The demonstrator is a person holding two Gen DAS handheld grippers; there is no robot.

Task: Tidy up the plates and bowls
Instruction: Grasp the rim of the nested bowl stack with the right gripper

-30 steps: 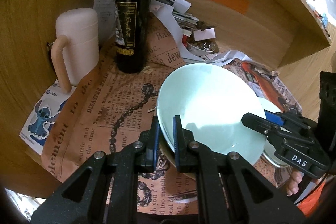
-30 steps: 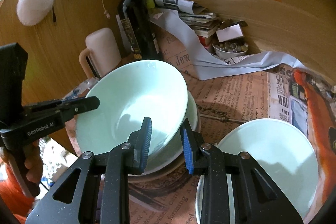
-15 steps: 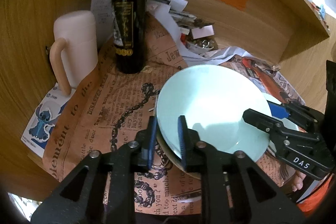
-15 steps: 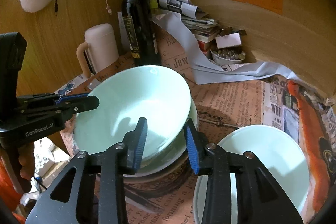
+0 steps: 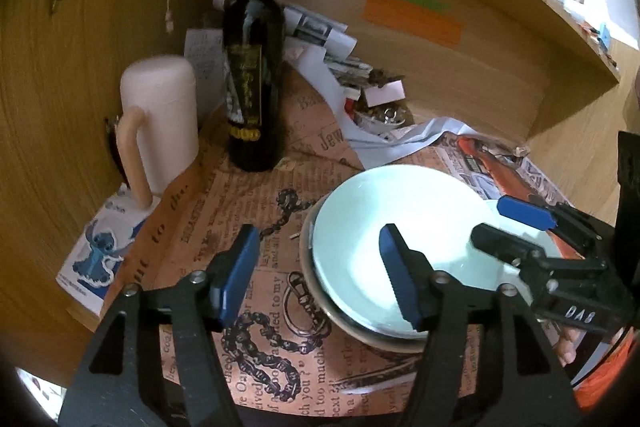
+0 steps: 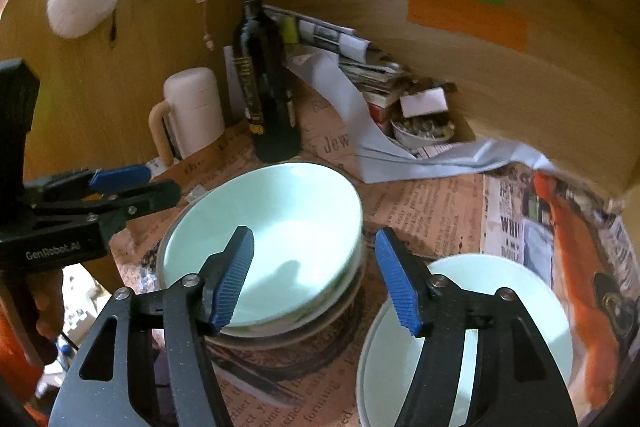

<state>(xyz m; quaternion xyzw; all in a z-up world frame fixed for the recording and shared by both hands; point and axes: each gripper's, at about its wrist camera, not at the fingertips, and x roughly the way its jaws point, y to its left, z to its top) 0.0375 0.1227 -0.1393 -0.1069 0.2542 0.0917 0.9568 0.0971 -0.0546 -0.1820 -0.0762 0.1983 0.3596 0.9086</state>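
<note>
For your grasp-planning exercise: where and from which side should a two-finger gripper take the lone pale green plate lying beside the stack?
Probably the near rim of the lone plate, approached low from the front with one finger over and one under. It lies flat and shallow, too wide to span, and its near edge faces the open right gripper.

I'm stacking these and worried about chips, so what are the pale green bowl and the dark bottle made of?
Pale green bowl: likely glazed ceramic, smooth and glossy with soft highlights. Dark bottle: looks like dark glass, shiny reflections, printed label.
</note>
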